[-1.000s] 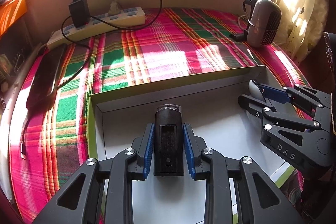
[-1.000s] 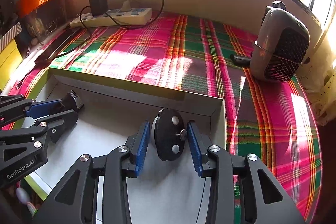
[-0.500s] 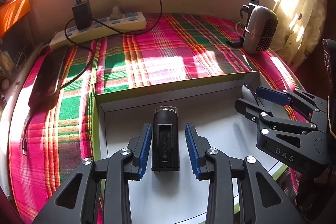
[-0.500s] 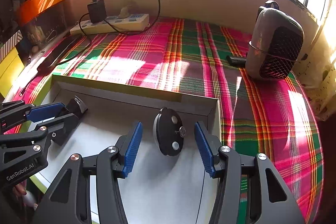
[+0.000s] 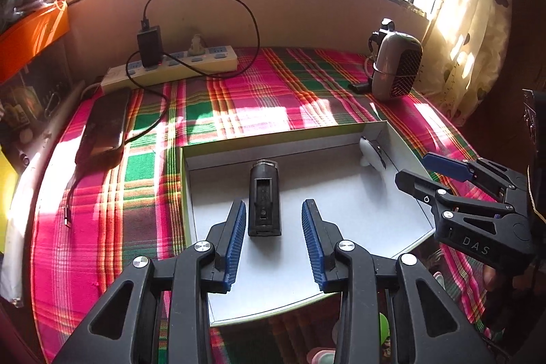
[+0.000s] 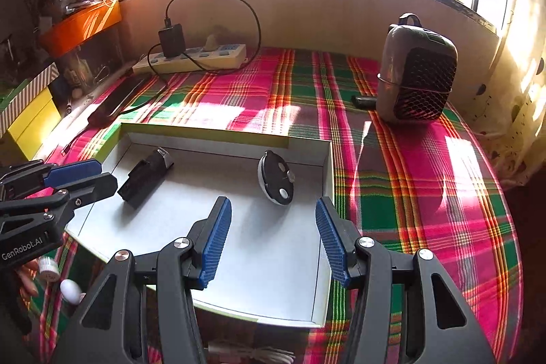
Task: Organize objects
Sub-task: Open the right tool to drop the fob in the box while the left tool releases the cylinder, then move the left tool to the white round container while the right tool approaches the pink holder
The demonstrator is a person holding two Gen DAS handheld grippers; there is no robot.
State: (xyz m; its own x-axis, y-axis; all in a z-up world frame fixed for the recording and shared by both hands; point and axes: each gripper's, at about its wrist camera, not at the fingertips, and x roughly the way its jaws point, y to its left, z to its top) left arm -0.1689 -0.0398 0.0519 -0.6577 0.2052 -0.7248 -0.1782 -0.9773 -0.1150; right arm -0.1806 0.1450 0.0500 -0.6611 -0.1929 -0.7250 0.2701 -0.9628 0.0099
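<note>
- Lying flat on the white box (image 5: 344, 193) floor, the black rectangular device (image 5: 264, 200) sits just ahead of the left gripper (image 5: 273, 237); jaws spread, touching nothing.
- Left view: right gripper (image 5: 430, 173) at the box's right wall.
- Right view: round black disc (image 6: 276, 178) near the box's far-right corner, beyond the right gripper (image 6: 271, 241), jaws spread and empty.

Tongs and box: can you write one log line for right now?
left tongs: open | right tongs: open | black device, round gadget: in box

Pink-green plaid cloth (image 5: 259, 98), white tray (image 5: 341, 214)
</note>
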